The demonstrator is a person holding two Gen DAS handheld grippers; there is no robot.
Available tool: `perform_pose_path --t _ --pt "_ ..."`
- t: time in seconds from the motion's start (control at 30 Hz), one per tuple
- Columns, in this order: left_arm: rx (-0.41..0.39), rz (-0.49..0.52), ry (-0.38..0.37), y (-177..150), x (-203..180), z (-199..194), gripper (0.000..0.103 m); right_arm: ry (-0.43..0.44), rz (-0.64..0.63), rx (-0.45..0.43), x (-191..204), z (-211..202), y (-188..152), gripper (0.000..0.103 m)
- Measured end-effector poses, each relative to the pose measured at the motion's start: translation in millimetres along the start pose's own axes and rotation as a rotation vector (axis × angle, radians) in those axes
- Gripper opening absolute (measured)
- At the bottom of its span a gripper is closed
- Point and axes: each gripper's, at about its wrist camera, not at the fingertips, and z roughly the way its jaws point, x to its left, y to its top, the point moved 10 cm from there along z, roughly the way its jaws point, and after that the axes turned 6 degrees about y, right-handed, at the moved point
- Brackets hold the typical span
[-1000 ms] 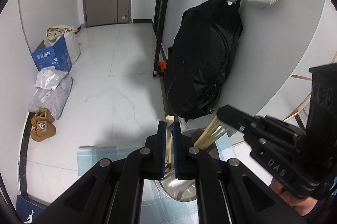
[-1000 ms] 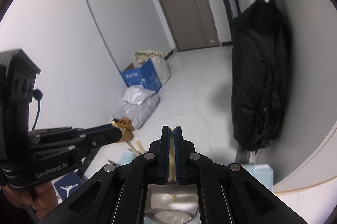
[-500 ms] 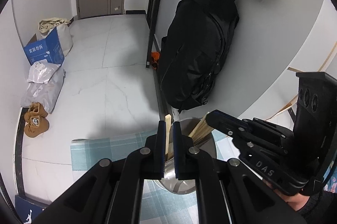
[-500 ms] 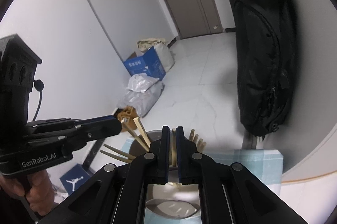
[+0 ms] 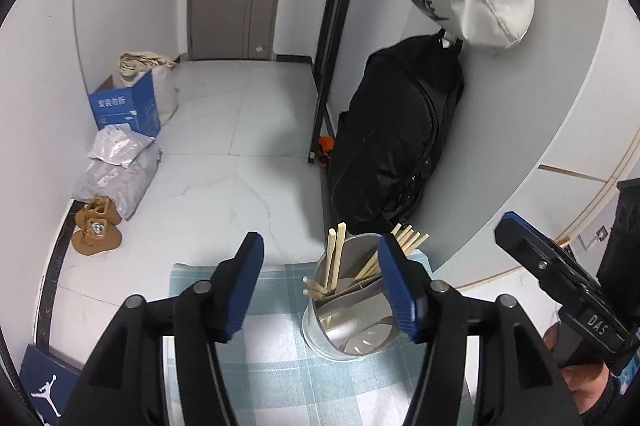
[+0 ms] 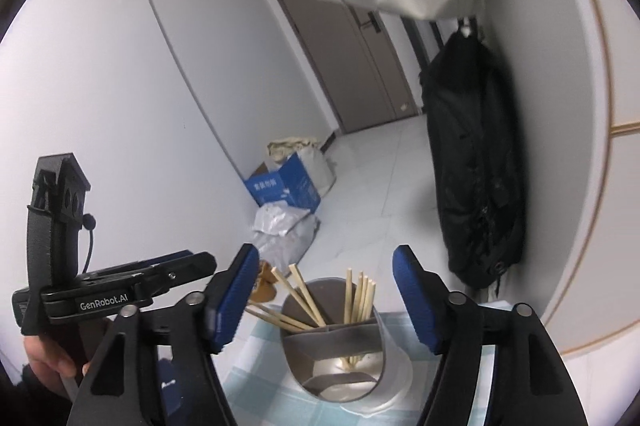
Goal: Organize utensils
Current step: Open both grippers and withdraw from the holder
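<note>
A metal utensil holder (image 5: 352, 310) (image 6: 338, 340), divided inside into compartments, is set on a checked cloth (image 5: 276, 354). Wooden chopsticks (image 5: 334, 262) (image 6: 358, 296) are held in two of its compartments, leaning outward. The left gripper (image 5: 322, 284) and the right gripper (image 6: 326, 298) are spread wide above it, nothing between the fingers.

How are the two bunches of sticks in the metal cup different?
In the right wrist view, the left sticks lean and splay outward over the cup's rim; the right sticks stand nearly upright, packed together. A divider separates them into different compartments. Both bunches are pale wooden chopsticks, ends poking above the rim.
</note>
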Motion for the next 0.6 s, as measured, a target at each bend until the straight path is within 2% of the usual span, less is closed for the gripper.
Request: perform_pose_path --t 0.1,0.17,0.23,0.47,0.6 --pt "-0.031 -0.003 0.023 -1 -1 -13 0.058 -0.006 -0.007 -0.025 4 -18 -1 0.076" --pt "-0.058 -0.010 0.042 -1 1 -21 0.064 -0.015 -0.015 -0.044 7 -30 -1 0.081" --pt "-0.089 -0.015 0.057 -3 2 -31 0.069 -0.014 -0.023 -0.058 11 -40 -3 0.082" --pt "-0.163 0.005 0.087 -16 -3 -57 0.076 -0.031 -0.071 -0.119 27 -73 -14 0.095" --pt "-0.187 0.028 0.092 -29 -9 -63 0.078 -0.037 -0.090 -0.149 31 -88 -24 0.098"
